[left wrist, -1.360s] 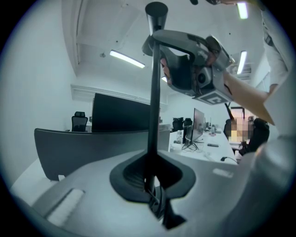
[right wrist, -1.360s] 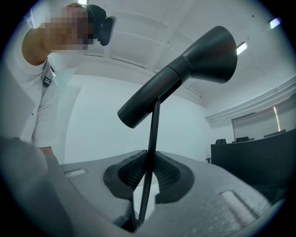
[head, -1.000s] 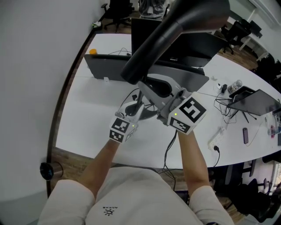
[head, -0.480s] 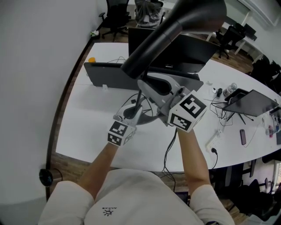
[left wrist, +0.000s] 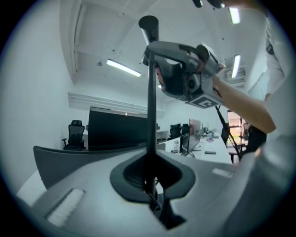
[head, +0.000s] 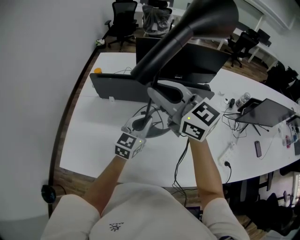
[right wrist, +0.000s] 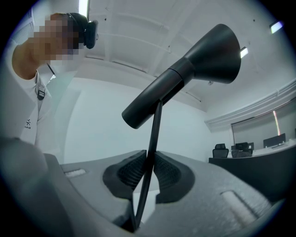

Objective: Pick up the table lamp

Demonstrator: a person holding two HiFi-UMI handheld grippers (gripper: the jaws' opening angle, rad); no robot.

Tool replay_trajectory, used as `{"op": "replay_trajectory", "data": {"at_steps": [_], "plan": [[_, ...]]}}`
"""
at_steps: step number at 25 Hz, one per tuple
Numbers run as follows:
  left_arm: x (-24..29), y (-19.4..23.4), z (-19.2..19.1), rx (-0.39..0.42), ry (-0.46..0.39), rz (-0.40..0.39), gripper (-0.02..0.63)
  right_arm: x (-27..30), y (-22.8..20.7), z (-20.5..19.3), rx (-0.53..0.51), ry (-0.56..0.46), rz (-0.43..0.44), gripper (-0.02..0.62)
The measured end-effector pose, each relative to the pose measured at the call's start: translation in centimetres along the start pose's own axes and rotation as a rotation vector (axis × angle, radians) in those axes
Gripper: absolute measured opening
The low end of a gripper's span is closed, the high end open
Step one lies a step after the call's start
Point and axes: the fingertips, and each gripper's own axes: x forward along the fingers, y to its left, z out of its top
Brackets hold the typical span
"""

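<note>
The table lamp is black, with a cone shade (head: 201, 16) on a thin stem (head: 149, 110) and a round base (head: 157, 129). It hangs above the white table (head: 93, 122), held by both grippers. My left gripper (head: 143, 123) is shut on the stem low down, just above the base. In the left gripper view the stem (left wrist: 151, 115) rises straight out of its pads. My right gripper (head: 158, 93) grips the same stem higher up, under the shade. In the right gripper view the stem (right wrist: 152, 143) runs between the ribbed pads up to the shade (right wrist: 203, 55).
Two black monitors (head: 117, 84) (head: 197, 51) stand on the table behind the lamp. A laptop (head: 269, 110), a power strip (head: 229, 149), cables and a phone (head: 258, 148) lie at the right. Office chairs (head: 123, 14) stand beyond the far edge. The lamp's cord (head: 180, 157) trails toward me.
Both grippers have risen a little together, carrying the lamp upward off the table. Both grips stay on the stem.
</note>
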Motion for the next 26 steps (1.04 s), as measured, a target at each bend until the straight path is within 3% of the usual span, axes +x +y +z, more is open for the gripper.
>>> {"op": "replay_trajectory", "data": {"at_steps": [26], "plan": [[0.22,0.82,-0.61,-0.007,0.015,0.009,0.010,0.74,-0.26,-0.68,-0.001,0.027,0.006,0.049]]}}
